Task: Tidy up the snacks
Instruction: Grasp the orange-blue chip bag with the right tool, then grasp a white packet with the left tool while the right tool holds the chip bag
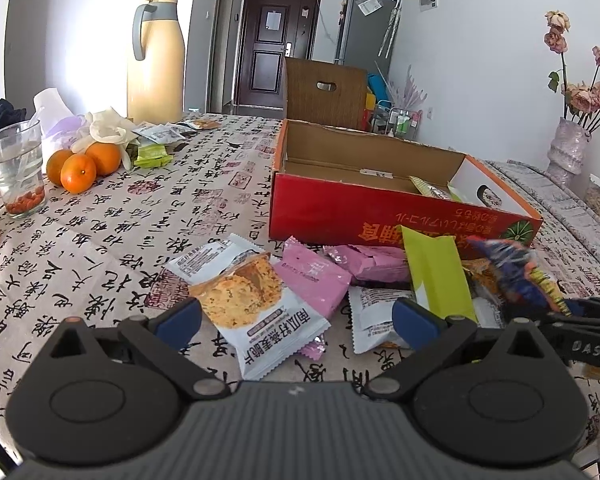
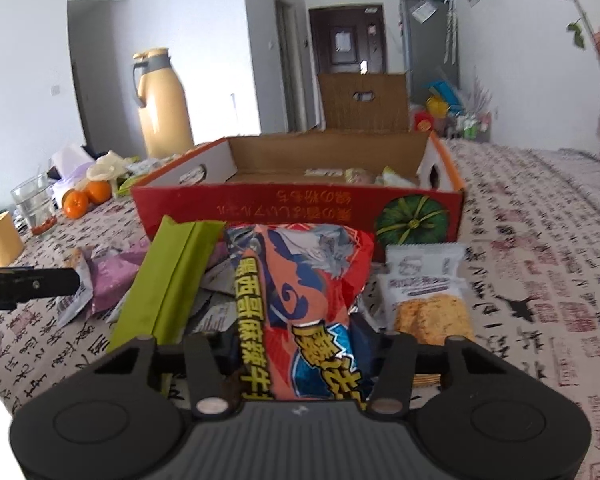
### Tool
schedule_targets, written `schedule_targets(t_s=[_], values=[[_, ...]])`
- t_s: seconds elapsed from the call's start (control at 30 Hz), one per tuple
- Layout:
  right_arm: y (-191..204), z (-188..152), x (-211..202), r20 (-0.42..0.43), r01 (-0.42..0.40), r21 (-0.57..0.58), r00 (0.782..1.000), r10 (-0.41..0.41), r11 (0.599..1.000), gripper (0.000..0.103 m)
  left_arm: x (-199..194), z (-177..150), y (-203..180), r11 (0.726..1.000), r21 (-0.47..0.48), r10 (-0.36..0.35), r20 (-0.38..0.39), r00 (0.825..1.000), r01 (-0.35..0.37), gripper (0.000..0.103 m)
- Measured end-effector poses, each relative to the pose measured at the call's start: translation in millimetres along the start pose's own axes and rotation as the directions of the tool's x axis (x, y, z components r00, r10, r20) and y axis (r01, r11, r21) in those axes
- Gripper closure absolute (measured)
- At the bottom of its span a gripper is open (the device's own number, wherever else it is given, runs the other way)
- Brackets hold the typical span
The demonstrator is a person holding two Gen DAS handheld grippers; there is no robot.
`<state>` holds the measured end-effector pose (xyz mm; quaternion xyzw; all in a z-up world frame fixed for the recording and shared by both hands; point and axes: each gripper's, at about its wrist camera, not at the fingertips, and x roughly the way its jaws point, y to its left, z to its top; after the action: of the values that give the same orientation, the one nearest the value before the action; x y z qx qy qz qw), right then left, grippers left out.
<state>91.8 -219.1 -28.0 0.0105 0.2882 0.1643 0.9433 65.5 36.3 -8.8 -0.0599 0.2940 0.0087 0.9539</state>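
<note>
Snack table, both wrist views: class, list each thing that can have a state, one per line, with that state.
Red cardboard box: open, few snacks inside.
Orange-blue snack bag: gripped, lifted.
Right gripper: shut on the bag.
Left gripper: open, holding nothing.
Green packet: lying on the pile.
Glass: partly filled.
Thermos jug: upright, lid on.

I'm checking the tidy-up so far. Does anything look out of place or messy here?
Yes. Most snack packets lie heaped on the table in front of the red box, overlapping at odd angles; only a few are inside. The right gripper holds an orange packet.
</note>
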Motion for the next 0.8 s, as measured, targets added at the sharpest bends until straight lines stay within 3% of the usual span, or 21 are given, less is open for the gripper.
schedule_targets(t_s=[0.07, 0.17, 0.8], values=[[-1, 0, -6, 0.022, 0.007, 0.012, 1.000, -0.007, 1.000, 0.072, 3, 0, 1, 1.000, 0.006, 0.007, -0.009, 1.000, -0.007, 0.000], [-2, 1, -14, 0.051, 0.036, 0.013, 0.998, -0.037, 0.999, 0.079, 8, -2, 3, 1.000, 0.027, 0.017, -0.031, 0.999, -0.016, 0.000], [-19, 7, -39, 0.129, 0.090, 0.106, 0.986, -0.103, 0.990, 0.085, 35, 1, 8, 0.981, 0.191, 0.054, -0.086, 0.995, -0.037, 0.000]])
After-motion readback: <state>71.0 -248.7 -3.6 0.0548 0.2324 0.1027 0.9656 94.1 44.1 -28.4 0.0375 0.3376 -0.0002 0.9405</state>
